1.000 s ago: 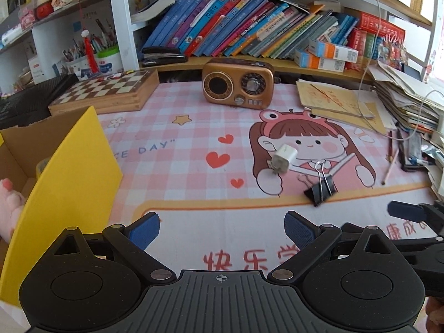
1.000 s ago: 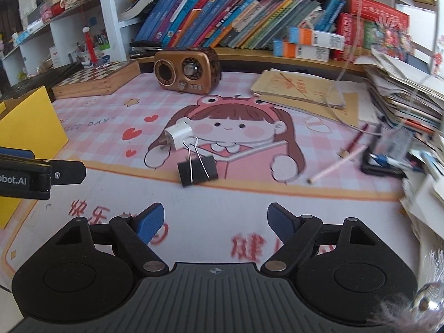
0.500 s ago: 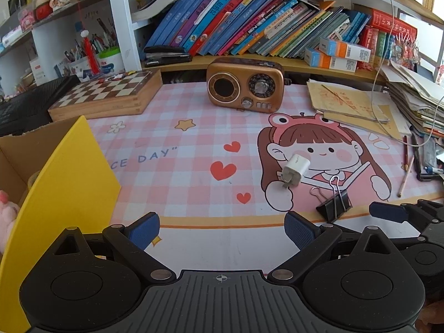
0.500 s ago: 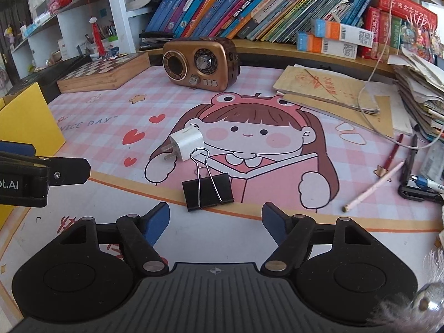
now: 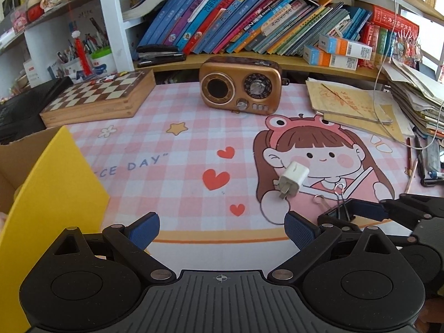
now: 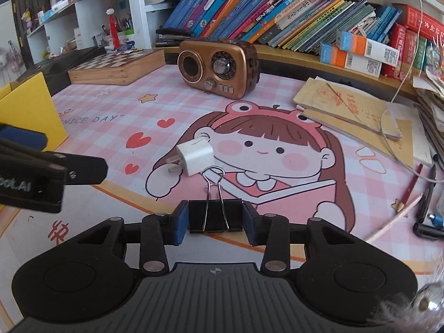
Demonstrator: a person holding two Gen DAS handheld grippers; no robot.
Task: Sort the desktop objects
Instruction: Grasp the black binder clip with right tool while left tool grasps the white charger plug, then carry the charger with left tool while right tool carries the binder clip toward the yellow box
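A black binder clip point(image 6: 216, 213) lies on the pink cartoon desk mat point(image 6: 116, 105) with its wire handles pointing away from me. My right gripper point(image 6: 215, 223) is closing on it, and both blue pads touch the clip's two sides. A white plug charger point(image 6: 195, 156) lies just beyond the clip, apart from it. In the left wrist view my left gripper point(image 5: 222, 224) stands open over the mat with nothing between its fingers. The charger point(image 5: 294, 177) is ahead of it to the right, and the clip point(image 5: 337, 213) sits within the right gripper point(image 5: 344, 215).
A yellow-flapped cardboard box point(image 5: 55, 188) stands at the left. A brown radio point(image 5: 240, 86) and a chessboard box point(image 5: 100, 97) sit at the back, under a shelf of books. Papers point(image 5: 352, 105) and pens point(image 6: 427, 194) crowd the right side.
My right gripper has moved forward over the binder clip and its jaws have closed in from wide apart onto the clip's sides. The left gripper has edged forward and stays open.
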